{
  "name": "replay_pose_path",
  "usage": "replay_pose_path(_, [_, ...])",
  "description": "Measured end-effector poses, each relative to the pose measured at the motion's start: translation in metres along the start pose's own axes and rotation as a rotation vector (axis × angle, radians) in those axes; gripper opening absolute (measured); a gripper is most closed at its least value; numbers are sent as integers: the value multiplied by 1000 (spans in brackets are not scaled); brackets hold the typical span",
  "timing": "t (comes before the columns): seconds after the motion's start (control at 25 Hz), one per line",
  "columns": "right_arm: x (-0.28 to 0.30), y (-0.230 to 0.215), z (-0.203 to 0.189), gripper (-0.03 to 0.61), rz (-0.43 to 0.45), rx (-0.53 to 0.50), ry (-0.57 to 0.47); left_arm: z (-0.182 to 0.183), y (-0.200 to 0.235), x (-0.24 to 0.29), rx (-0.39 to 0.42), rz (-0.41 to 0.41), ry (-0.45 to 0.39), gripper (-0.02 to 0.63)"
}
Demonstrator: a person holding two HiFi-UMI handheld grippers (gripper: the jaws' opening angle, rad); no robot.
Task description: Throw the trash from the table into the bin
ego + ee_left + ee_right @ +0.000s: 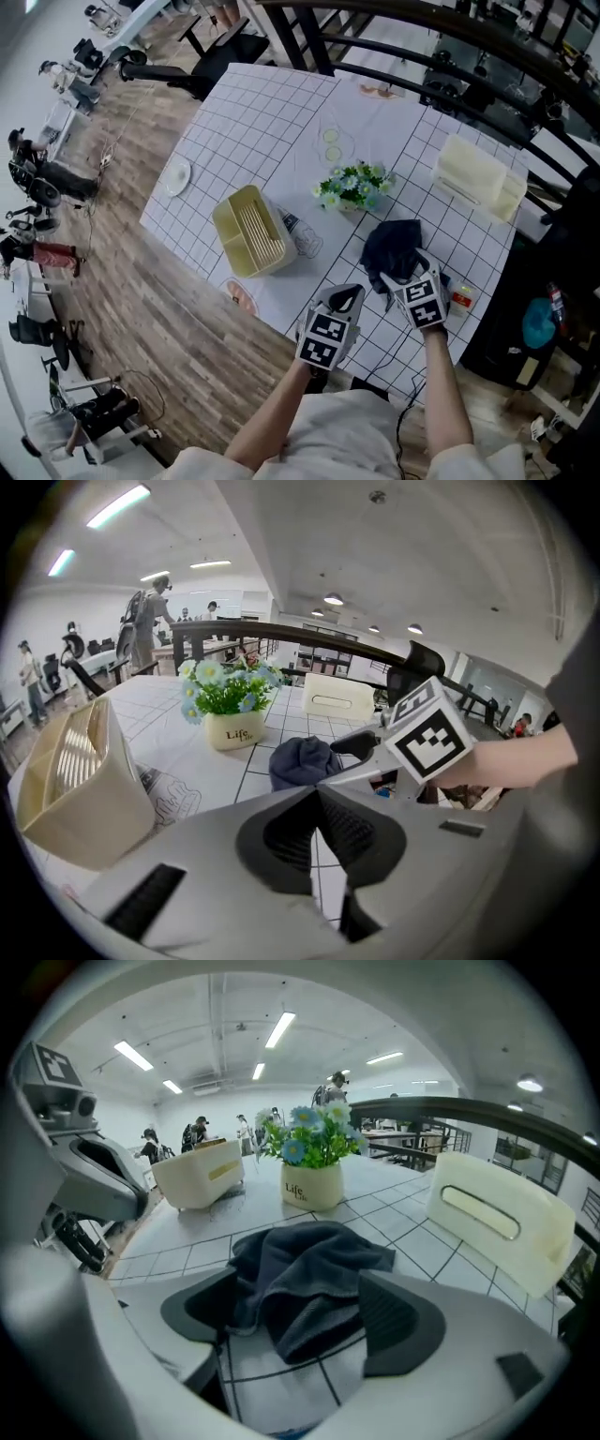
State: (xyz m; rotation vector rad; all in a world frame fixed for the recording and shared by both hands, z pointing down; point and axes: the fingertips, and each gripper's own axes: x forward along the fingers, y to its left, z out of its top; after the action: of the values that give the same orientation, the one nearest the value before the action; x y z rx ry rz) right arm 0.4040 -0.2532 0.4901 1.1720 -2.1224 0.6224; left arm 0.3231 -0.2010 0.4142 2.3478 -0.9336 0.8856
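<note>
- 1 table [246, 120], white grid top, on wood floor [159, 319]; open office room.
- 1 dk-blue rag [392, 246], crumpled, near table's front edge, by flower pot [354, 189].
- 1 beige bin [251, 232], 1 tissue box [476, 176], 1 plate [176, 176].
- R tool [300, 1324] released, jaws wide w/ rag between; L tool [317, 801] clenched, empty.
</note>
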Motion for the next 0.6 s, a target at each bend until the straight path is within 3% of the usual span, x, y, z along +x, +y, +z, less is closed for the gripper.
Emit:
replay_pose_path(0.12, [20,0,-2,487,24,-40,50,-1,-1,-1,-33,13,-2,28])
replay_pose_path(0.28, [38,13,-11,495,29,-105,130,-9,5,-10,-55,43,0,28])
replay_pose_path(0.44, [36,19,-11,421,21,-104,128,-16,13,-22,-71,74,-14,28])
replay_pose_path(0.6, [33,33,-12,235,26,-93,110,-26,22,-38,-92,93,-37,28])
